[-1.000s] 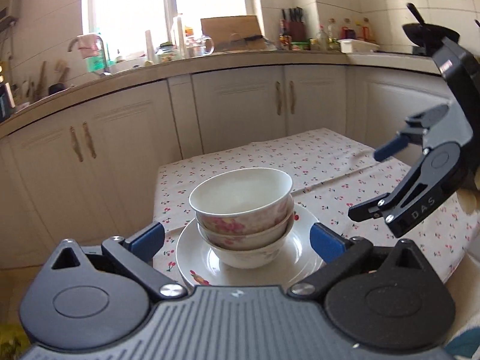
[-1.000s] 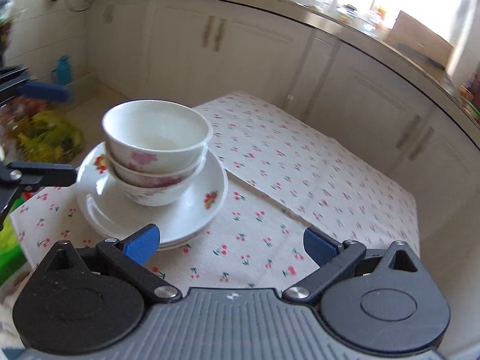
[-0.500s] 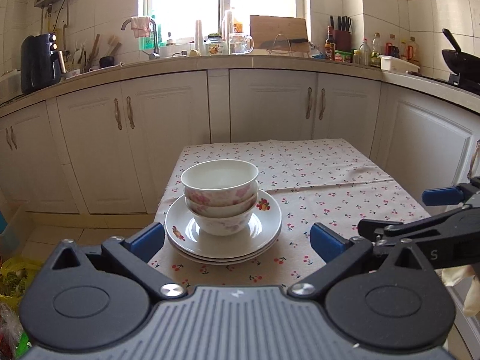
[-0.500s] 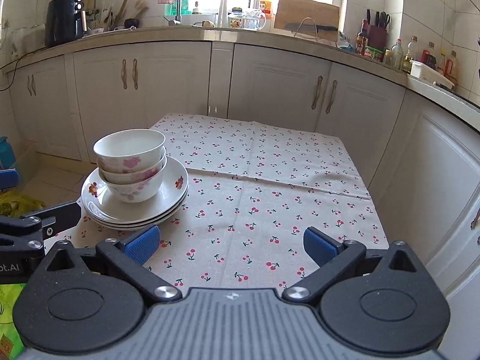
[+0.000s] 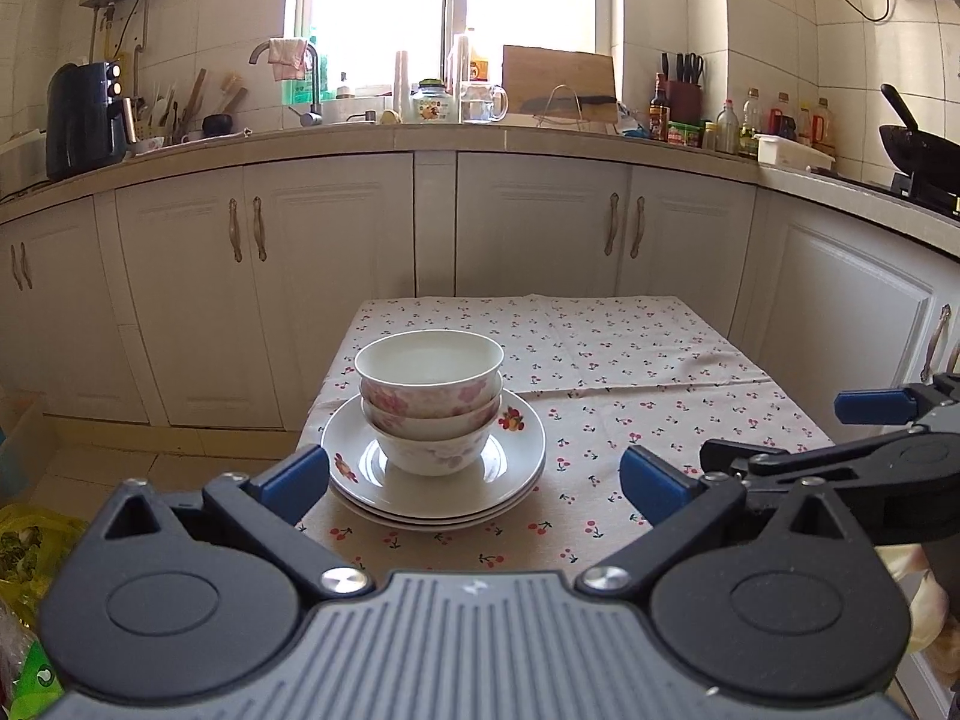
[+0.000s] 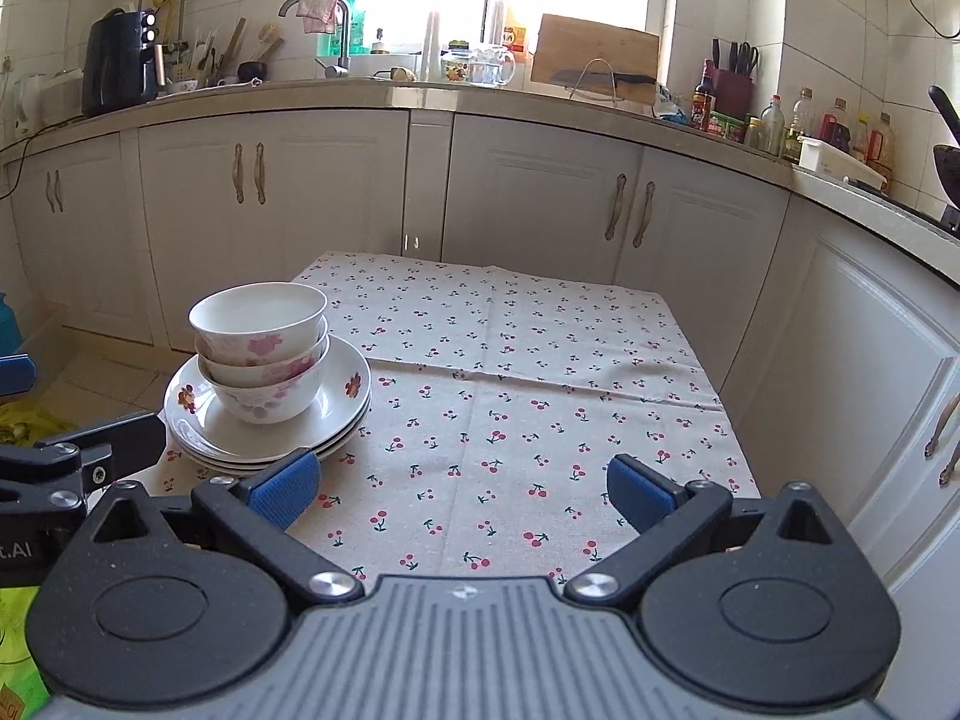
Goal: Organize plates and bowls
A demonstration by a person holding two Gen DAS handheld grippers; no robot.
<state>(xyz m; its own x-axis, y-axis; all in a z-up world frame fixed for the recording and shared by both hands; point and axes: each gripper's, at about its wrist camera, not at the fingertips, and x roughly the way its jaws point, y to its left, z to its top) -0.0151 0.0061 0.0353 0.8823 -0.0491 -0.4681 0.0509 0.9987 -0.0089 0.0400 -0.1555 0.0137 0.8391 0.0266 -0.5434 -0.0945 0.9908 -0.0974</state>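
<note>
Three white floral bowls (image 5: 429, 399) sit nested on a stack of white plates (image 5: 522, 456) near the table's left front corner. The same bowls (image 6: 259, 351) and plates (image 6: 345, 402) show at the left in the right wrist view. My left gripper (image 5: 474, 477) is open and empty, held back from the stack at the table's near edge. My right gripper (image 6: 459, 489) is open and empty over the table's near middle, to the right of the stack. The right gripper also shows at the right edge of the left wrist view (image 5: 774, 438).
The table carries a cherry-print cloth (image 6: 540, 372). White cabinets (image 5: 540, 228) and a cluttered counter (image 5: 420, 132) run behind and along the right. A yellow-green bag (image 5: 24, 546) lies on the floor at the left.
Both grippers have drawn back and levelled out from the stack, so the table and kitchen now show from farther away. The bowls and plates have not moved.
</note>
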